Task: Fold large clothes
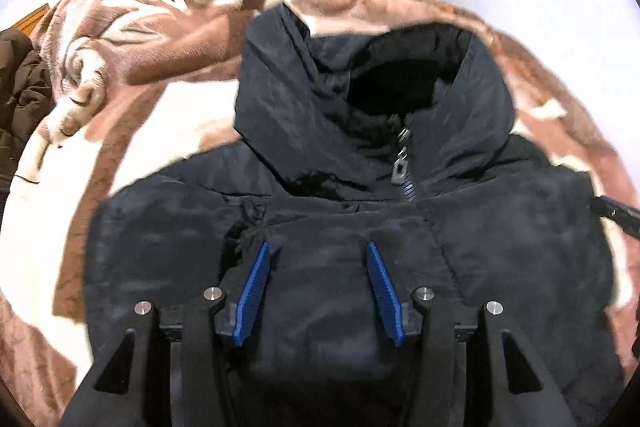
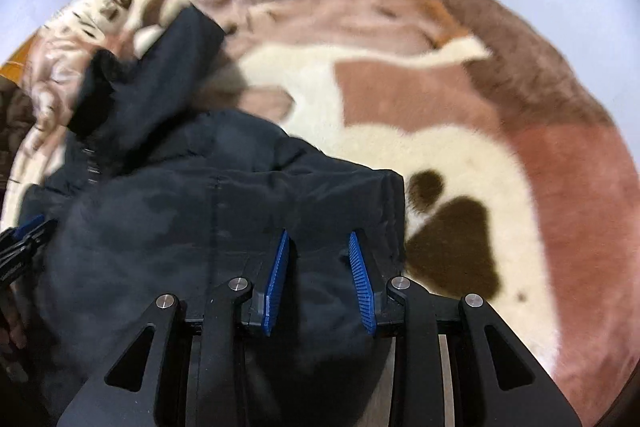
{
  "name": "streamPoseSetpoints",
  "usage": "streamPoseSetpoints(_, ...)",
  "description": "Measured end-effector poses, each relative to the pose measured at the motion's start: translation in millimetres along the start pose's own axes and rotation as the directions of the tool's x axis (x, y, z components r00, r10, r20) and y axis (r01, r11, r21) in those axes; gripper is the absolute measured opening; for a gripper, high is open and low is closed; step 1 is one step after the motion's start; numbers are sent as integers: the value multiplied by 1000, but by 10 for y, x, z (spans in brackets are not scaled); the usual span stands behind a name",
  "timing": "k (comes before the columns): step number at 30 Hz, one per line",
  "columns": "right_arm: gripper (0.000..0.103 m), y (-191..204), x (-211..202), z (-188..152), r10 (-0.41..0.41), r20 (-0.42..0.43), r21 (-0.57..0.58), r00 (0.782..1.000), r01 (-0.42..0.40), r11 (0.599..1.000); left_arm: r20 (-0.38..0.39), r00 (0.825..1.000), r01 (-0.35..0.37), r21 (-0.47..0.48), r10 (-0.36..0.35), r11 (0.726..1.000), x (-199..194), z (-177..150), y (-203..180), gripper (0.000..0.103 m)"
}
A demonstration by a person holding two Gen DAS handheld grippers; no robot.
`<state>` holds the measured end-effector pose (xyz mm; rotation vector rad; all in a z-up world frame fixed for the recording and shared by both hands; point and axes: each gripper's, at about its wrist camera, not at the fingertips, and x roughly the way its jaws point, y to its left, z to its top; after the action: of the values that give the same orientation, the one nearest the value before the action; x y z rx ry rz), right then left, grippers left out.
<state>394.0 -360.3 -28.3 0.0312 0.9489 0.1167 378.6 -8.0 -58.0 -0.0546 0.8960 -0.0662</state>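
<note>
One jacket (image 1: pixel 360 227), dark, hooded, on a blanket (image 2: pixel 440 107). Left tool (image 1: pixel 318 247) clamped on its fabric; right tool (image 2: pixel 318 237) likewise.

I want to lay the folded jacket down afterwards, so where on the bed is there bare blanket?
Bare blanket lies right of the jacket, from its right edge out past the dark paw print. A smaller cream patch sits left of the hood. Crowded: the far left, with the bunched blanket and a brown coat.
</note>
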Motion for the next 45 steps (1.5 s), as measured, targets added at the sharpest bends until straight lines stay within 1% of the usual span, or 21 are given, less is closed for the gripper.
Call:
streamPoseSetpoints(3, 32, 128, -317, -160, 19, 37, -26, 999, -19, 999, 69, 997, 25, 1, -25, 1000, -360, -108, 2, 53)
streamPoseSetpoints(5, 32, 227, -397, -307, 37, 36, -43, 999, -35, 998, 79, 996, 43, 1, -43, 999, -449, -236, -10, 53)
streamPoseSetpoints(7, 32, 340, -305, -419, 27, 4, -73, 1000, -26, 997, 38, 999, 13, 24, -14, 1000, -314, -355, -41, 53)
streamPoseSetpoints(8, 32, 385, -170, -482, 16, -35, -83, 999, -19, 996, 2, 1000, -1, 28, 1, 1000, -197, -391, -33, 53)
streamPoseSetpoints(9, 32, 406, -61, -490, 7, -55, -80, 998, -12, 997, -30, 1000, -5, 22, 6, 1000, -83, -432, -20, 54)
streamPoseSetpoints(10, 32, 417, 57, -516, 4, -80, -83, 997, -11, 997, -43, 999, 3, 8, -3, 1000, -7, -456, 9, 55)
streamPoseSetpoints(12, 32, 435, 135, -511, -2, -85, -89, 996, -5, 996, -40, 999, 13, -9, -13, 1000, 49, -474, 43, 55)
streamPoseSetpoints(15, 32, 473, 192, -491, -19, -84, -107, 996, 10, 994, -35, 999, 12, -8, -12, 1000, 92, -478, 39, 56)
streamPoseSetpoints(19, 32, 485, 207, -511, -15, -78, -108, 997, 7, 994, -33, 999, 21, -13, -22, 1000, 86, -499, 37, 56)
streamPoseSetpoints(27, 32, 501, 238, -484, -28, -100, -114, 995, 17, 993, -62, 998, 9, -10, -10, 1000, 103, -440, 31, 57)
streamPoseSetpoints(29, 33, 499, 147, -463, -34, -98, -101, 995, 24, 995, -70, 998, -3, -13, 2, 1000, 5, -409, 28, 57)
streamPoseSetpoints(33, 33, 493, -114, -487, -23, -67, -77, 997, 18, 997, -58, 998, -18, -9, 17, 1000, -238, -429, 15, 56)
streamPoseSetpoints(37, 33, 562, -415, -620, -6, -41, -77, 999, 3, 997, -33, 999, -13, -8, 12, 1000, -559, -528, -1, 56)
streamPoseSetpoints(41, 34, 650, -673, -759, 30, -21, -63, 999, -31, 998, -18, 1000, 9, -13, -10, 1000, -840, -659, -20, 56)
streamPoseSetpoints(42, 35, 683, -740, -792, 42, -16, -63, 999, -43, 997, -14, 1000, 19, -12, -19, 1000, -906, -691, -28, 56)
streamPoseSetpoints(44, 43, 751, -845, -840, 65, -10, -70, 998, -65, 995, -11, 999, 31, -10, -31, 999, -1000, -724, -34, 56)
streamPoseSetpoints(45, 44, 778, -875, -842, 74, -9, -74, 997, -75, 994, -11, 999, 34, -7, -34, 999, -1044, -736, -36, 56)
